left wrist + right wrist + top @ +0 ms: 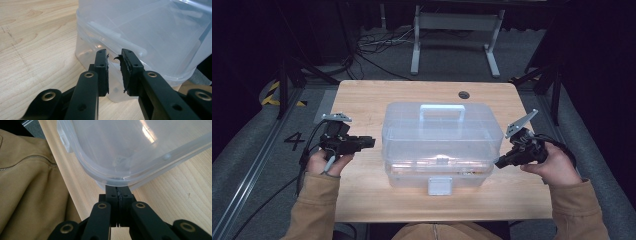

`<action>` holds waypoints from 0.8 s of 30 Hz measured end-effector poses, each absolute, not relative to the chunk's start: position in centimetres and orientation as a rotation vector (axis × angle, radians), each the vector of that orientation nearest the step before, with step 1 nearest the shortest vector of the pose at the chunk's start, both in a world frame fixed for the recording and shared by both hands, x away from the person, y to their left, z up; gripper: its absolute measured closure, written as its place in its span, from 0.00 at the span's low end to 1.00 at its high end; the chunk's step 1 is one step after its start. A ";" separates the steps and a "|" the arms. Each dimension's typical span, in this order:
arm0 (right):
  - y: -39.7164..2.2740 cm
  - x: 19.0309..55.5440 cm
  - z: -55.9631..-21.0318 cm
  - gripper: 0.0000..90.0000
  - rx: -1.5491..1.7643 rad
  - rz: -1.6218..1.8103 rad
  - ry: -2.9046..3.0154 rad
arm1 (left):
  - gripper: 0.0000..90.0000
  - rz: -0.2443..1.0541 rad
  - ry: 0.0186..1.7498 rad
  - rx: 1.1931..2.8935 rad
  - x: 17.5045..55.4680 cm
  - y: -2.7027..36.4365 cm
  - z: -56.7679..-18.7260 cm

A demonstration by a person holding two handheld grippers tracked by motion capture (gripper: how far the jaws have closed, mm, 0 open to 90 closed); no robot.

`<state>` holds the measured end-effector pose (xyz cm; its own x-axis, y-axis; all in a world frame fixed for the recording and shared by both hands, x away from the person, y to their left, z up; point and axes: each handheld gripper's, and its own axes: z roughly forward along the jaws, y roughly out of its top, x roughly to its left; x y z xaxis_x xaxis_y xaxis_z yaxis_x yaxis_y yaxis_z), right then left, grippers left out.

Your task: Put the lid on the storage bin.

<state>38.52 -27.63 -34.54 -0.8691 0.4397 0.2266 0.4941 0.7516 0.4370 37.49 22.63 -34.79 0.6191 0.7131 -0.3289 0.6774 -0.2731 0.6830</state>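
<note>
Dark curtains and cable-strewn grey flooring ring a pale wooden table (362, 100) in the high view, and on it stands a clear, rounded plastic storage box (442, 145) with a carry handle moulded into its lid and a white latch (440, 185) on the side facing the person. That latch appears to sit flat against the front wall, so the box looks closed and whatever is to be done with it seems not yet begun. The left gripper (371, 142) hangs just off the box's left end, and the right gripper (499, 162) is at its right end.

From the left gripper view, the left gripper (114, 68) has its jaws a little apart with nothing between them; the box (150, 37) rises just ahead of the tips, near but not pinched, its lid rim crossing above them.

From the right gripper view, the right gripper (118, 191) has its jaws pressed together, empty, with the tips tucked right under the overhanging rim of the box (130, 150); whether they touch it cannot be told. A tan sleeve (25, 182) lies to the left of the jaws. Judged from this, opening or lifting the box is all left to do.
</note>
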 end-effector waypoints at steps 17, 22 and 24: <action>-27.3 38.4 -35.7 0.99 -0.753 -0.672 -2.830 | 0.84 0.040 1.087 2.002 38.1 22.2 -34.9; -27.2 38.5 -36.0 0.99 -0.737 -0.649 -2.834 | 0.84 0.037 1.089 2.003 38.2 22.2 -34.9; -27.2 38.5 -36.1 0.99 -0.736 -0.637 -2.835 | 0.84 0.037 1.089 2.004 38.2 22.2 -34.9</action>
